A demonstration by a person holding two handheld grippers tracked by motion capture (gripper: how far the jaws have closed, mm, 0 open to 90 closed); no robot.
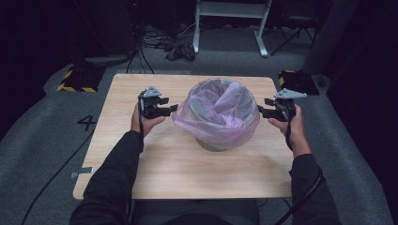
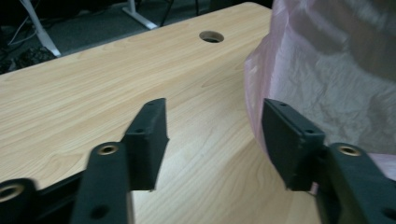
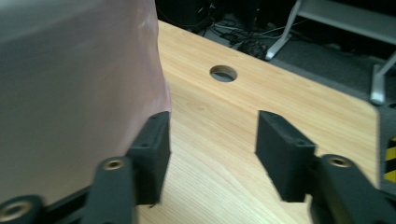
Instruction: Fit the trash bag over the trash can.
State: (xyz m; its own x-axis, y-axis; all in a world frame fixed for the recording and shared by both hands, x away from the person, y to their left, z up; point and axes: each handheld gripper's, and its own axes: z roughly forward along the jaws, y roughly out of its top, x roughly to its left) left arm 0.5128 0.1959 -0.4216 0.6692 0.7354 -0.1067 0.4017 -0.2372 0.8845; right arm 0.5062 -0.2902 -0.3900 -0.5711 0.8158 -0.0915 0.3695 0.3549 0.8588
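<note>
Grey carpet surrounds the light wooden table [image 1: 155,164], and a white "4" [image 1: 87,123] is marked on the floor to its left; black-and-yellow hazard striping [image 1: 75,86] shows on floor blocks at the table's far corners. No other writing can be read. At the table's middle stands a bin [image 1: 211,143] lined with a pink plastic bag [image 1: 220,117], folded over the rim and draped down so that only the bin's base shows. The left gripper [image 1: 170,108] sits just beside the bag's left side, its tongs apart with bare tabletop between them; in the left gripper view the bag [image 2: 327,84] lies against the outer side of one jaw. The right gripper [image 1: 263,111] is at the bag's right side, tongs likewise apart with nothing between; there the bag [image 3: 74,93] is blurred. The room's back is too dark to make out
</note>
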